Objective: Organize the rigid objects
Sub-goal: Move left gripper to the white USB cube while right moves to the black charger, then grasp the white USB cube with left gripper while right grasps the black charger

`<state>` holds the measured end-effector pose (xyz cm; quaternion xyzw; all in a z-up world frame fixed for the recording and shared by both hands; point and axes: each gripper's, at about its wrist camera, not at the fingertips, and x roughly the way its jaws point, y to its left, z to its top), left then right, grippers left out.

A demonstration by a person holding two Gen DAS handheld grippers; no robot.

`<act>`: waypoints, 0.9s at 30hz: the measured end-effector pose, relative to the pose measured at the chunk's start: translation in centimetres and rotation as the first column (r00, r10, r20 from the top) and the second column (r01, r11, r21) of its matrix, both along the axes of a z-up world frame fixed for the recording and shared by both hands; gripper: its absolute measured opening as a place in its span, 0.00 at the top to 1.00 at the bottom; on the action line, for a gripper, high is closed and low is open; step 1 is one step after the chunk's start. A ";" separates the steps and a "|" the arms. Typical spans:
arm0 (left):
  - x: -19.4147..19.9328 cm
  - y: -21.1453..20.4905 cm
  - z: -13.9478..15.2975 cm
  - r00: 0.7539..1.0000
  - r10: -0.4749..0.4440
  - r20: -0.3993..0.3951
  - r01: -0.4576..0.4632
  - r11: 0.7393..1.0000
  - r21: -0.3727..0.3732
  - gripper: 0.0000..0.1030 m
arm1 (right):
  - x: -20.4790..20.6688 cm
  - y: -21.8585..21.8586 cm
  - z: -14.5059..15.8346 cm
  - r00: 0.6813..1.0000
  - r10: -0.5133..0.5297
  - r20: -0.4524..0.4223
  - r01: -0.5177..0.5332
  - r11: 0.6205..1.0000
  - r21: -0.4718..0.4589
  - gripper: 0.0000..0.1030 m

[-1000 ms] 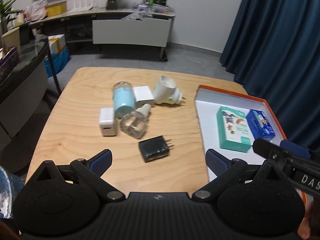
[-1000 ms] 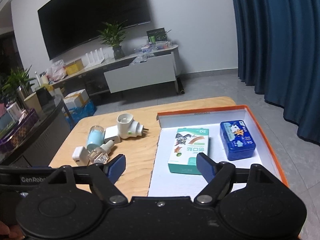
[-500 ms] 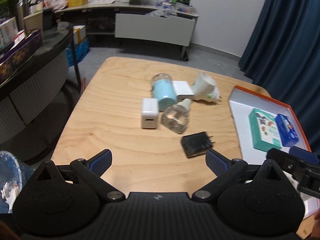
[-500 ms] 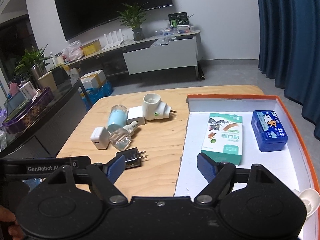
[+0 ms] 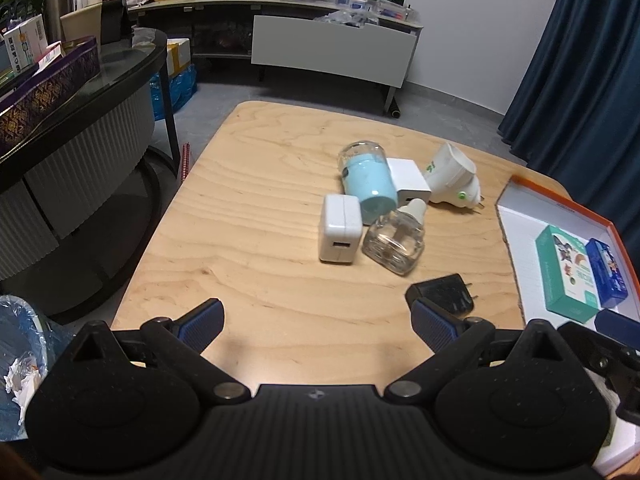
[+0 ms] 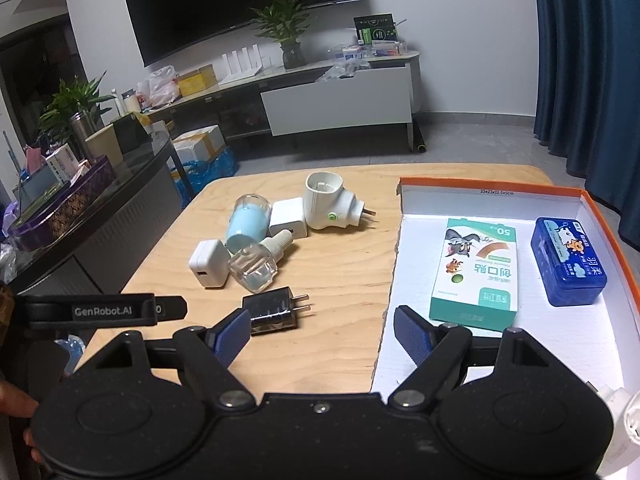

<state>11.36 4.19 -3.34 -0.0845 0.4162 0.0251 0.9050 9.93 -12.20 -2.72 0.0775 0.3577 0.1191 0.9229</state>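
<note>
Your left tool point(image 5: 316, 322) hangs over the near edge of the wooden bench point(image 5: 248, 248) with its blue-padded fingers point(image 5: 202, 318) spread wide and nothing between them. Your right tool point(image 6: 322, 330) is likewise spread apart and empty, straddling the line where the bench meets the orange-rimmed box lid point(image 6: 492, 184).

The loose items sit in a cluster at mid-bench. A black plug adapter point(image 6: 274, 308) lies flat nearest you, prongs pointing toward the lid, just ahead of the right tool's left finger. Behind it a clear glass refill bottle point(image 6: 256, 266) lies on its side, white neck pointing away from you. A white USB charger cube point(image 6: 209, 263) lies touching the bottle's left side. A pale blue cylinder with a clear cap point(image 6: 248, 224) lies tipped over behind them, and a second white charger point(image 6: 288, 218) rests against it. A white plug-in vaporizer with a green dot point(image 6: 328, 206) sits farthest right of the cluster, touching that charger, its pins aimed at the lid.

Inside the lid, on its white floor, a green bandage box point(image 6: 476, 268) lies flat beside a blue plastic case point(image 6: 568, 266), the two apart. A white object point(image 6: 618, 412) peeks in at the lid's near right corner, too cut off to identify
</note>
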 end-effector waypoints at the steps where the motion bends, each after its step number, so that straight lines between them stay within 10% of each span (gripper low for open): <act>1: 0.3 0.1 -0.1 1.000 0.002 0.001 -0.002 1.000 0.001 0.00 | 0.1 0.0 -0.1 1.000 0.001 -0.002 -0.001 1.000 0.000 0.10; 18: 6.6 0.5 -2.1 1.000 -0.026 0.016 0.025 0.996 0.080 0.13 | 2.7 1.5 -1.9 0.998 0.038 -0.045 -0.039 0.999 -0.020 0.10; 27: 7.1 0.4 -2.9 0.995 -0.089 0.043 0.086 0.994 0.067 0.61 | 4.7 5.5 -3.6 0.989 0.123 -0.076 -0.127 0.991 -0.047 0.10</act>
